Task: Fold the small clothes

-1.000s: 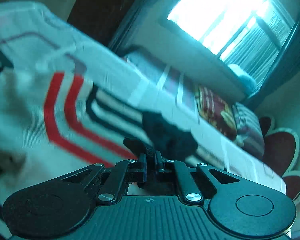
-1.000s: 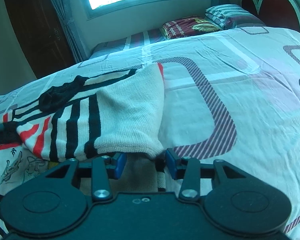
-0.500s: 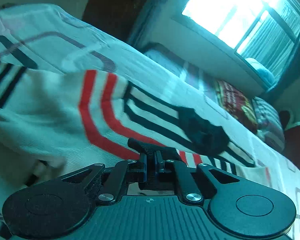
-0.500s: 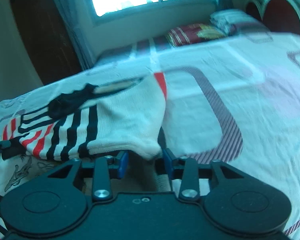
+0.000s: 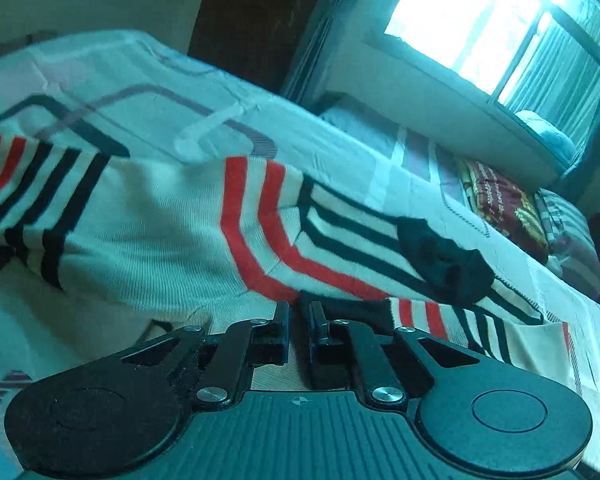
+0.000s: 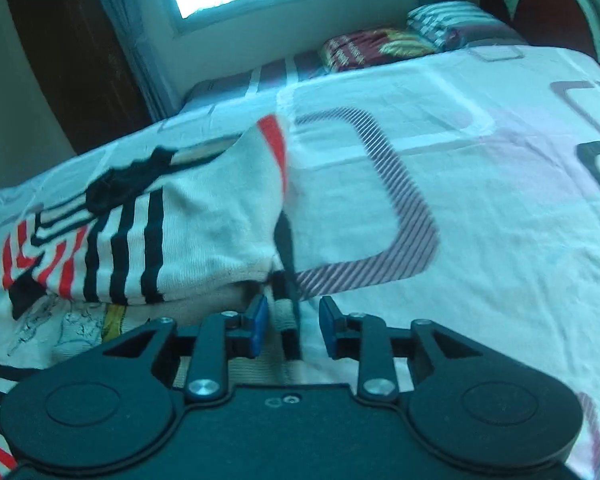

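Note:
A small cream knit sweater [image 5: 160, 240] with red and black stripes and a black collar [image 5: 444, 258] lies on the bed. My left gripper [image 5: 299, 312] is shut on the sweater's black edge, its jaws almost touching. In the right wrist view the same sweater [image 6: 204, 232] lies folded over at the left. My right gripper [image 6: 293, 320] is open, its blue pads [image 6: 259, 326] either side of a cream and black strip of the sweater, not pinching it.
The patterned bedsheet [image 6: 480, 200] spreads to the right. Pillows [image 6: 380, 46] lie by the window wall, a red headboard [image 6: 548, 8] at far right. A printed garment [image 6: 60, 324] lies under the sweater at left. A dark door [image 5: 252, 12] stands behind.
My left gripper has carried the sweater's edge down and across, so the sweater now lies flatter. My right gripper has opened wider and let the sleeve's cuff drop off its pads.

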Demonstrator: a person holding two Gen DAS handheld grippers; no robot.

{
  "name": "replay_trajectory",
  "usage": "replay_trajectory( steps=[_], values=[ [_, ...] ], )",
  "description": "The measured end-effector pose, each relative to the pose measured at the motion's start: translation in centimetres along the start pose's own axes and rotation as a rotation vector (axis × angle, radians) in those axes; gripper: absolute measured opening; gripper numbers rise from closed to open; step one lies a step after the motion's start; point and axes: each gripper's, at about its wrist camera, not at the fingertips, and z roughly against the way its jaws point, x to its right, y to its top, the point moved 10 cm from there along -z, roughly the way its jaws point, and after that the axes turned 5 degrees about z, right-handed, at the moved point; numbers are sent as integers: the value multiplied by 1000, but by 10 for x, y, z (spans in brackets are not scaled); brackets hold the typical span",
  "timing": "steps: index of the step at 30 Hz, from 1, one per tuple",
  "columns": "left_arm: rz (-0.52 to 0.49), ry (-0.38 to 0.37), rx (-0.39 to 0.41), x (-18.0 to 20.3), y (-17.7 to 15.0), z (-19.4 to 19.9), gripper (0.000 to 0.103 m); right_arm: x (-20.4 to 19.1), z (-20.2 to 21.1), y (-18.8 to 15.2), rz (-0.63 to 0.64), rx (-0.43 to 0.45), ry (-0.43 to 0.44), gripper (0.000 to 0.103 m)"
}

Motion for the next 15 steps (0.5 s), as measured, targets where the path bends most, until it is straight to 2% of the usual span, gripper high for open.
replay_trajectory(
  steps=[6, 9, 11, 12, 13, 15],
  values=[
    [-62, -77, -63, 50, -9, -32, 8, -24, -24, 37, 62, 52, 38, 28],
    [-92, -57, -105, 64, -24, -53, 8, -47, -40, 40, 112, 34, 79, 27],
    [-107, -42, -86, 65, -28, -57, 8, -55, -49, 35, 160, 18, 78, 25],
    [-119, -38, -82, 65, -30, -58, 8, -53, -55, 28, 194, -5, 48, 22],
    [-126, -40, -83, 66, -31, -57, 8, -46, -65, 19, 214, -44, 9, 12],
    [-148, -46, -86, 66, -32, -54, 8, -36, -65, 16, 227, -21, 7, 0]
  ],
)
